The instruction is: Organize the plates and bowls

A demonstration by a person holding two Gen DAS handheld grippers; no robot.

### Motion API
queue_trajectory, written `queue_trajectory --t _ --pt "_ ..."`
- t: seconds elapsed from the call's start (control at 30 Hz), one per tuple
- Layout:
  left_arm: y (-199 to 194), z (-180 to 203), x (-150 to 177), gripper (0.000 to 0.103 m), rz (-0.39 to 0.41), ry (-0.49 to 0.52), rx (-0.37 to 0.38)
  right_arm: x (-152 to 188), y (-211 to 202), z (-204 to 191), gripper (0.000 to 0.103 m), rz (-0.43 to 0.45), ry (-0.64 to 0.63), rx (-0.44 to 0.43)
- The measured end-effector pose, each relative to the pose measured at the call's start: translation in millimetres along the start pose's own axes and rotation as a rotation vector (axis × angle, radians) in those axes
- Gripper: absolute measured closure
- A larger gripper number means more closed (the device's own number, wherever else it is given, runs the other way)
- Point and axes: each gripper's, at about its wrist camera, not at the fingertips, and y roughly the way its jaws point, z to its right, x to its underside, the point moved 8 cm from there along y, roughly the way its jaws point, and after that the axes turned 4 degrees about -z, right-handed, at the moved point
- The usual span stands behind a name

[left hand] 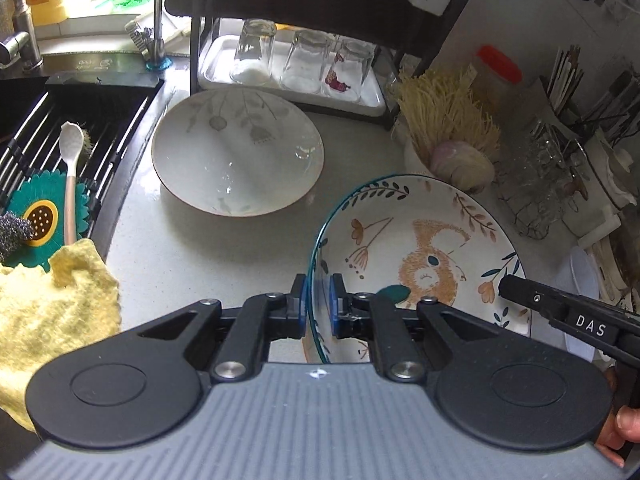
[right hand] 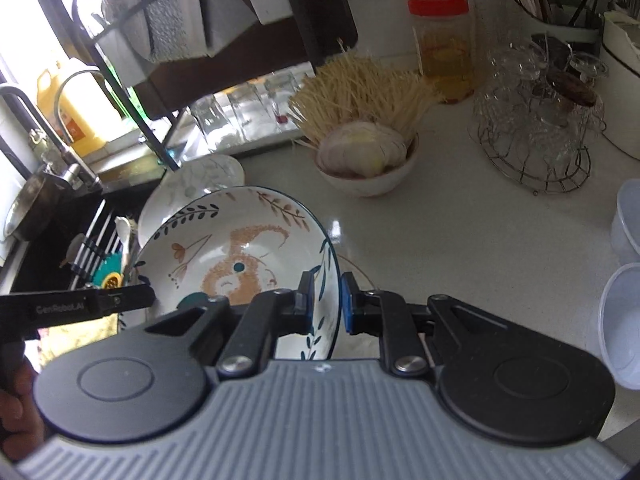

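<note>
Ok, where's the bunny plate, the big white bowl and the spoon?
bunny plate (left hand: 432, 264): left wrist view, on the painted bunny.
big white bowl (left hand: 236, 160): left wrist view, on its inside.
spoon (left hand: 71, 136): left wrist view, on its scoop.

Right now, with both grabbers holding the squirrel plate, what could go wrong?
1. The left gripper and right gripper pinch only the thin rim of the squirrel plate, on opposite sides. If the hands drift apart or twist, it might slip and break.
2. The grey-flowered bowl sits close ahead on the counter. The plate could knock it.
3. The bowl of garlic is nearby too, so a wide swing could bump it.
</note>
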Motion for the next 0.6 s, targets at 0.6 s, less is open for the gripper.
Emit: queue_trajectory --t 0.6 --pt "60.1 7.7 27.3 0.088 -0.172 -0.031 -0.071 19.6 42.5 20.7 0.086 -0.074 -0.163 0.072"
